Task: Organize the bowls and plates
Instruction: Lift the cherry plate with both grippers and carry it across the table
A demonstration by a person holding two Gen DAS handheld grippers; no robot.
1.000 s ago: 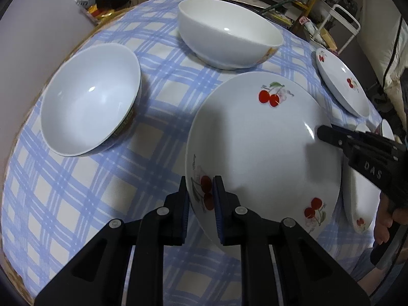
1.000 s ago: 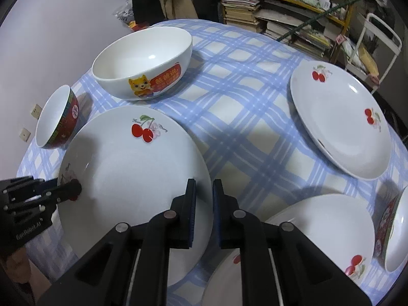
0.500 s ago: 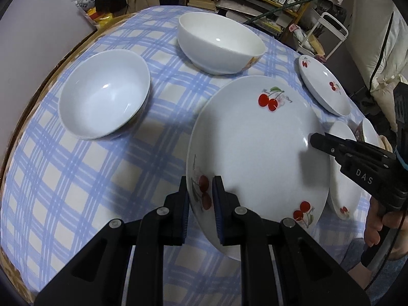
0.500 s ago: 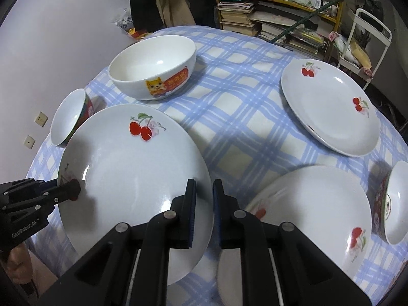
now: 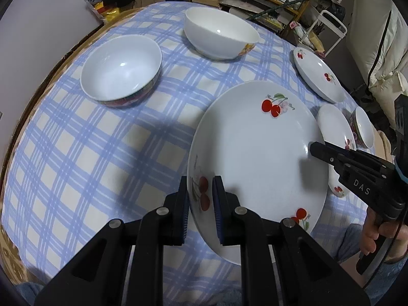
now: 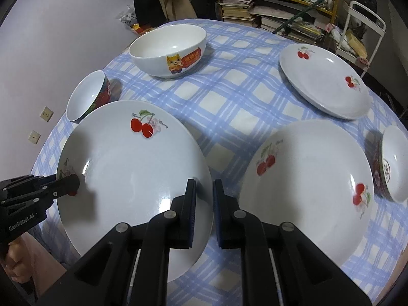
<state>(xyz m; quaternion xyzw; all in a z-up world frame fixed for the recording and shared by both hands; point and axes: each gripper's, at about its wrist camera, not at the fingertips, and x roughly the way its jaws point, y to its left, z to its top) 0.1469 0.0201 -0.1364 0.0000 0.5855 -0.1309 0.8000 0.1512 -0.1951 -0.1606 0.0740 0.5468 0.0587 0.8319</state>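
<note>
1. You are holding the plate (image 5: 255, 158) with both tongs: the left tongs (image 5: 200, 199) are clamped on its near-left rim, and the right tongs (image 6: 204, 199) are clamped on the opposite rim.
2. The plate is hanging tilted above the tabletop (image 5: 102, 153), casting a shadow on the checked cloth, nearer to you than the cat bowl (image 6: 169, 49).
3. Judging by its glaze, the plate is stiff, slick and breakable, so you are relying on a thin rim pinch; the two opposed grips are probably sharing the weight well, but any twist between your hands could let the rim slide out.
4. The best hold is likely where you have it: on the flat rim, pads square to the edge, not on the sloping well.
5. The left view is showing the red-banded bowl (image 5: 121, 72) as an open white well left of the plate, and the person's hand (image 5: 380, 232) on the right handle.
6. The right view is showing what the left nearly hides: a second plate (image 6: 306, 183) lying right of the held one, a third plate (image 6: 323, 81) beyond it, a small bowl (image 6: 394, 163) at the far right, and the cat print on the big bowl.
7. The second plate looks like the natural stacking spot, though that is only a guess.
</note>
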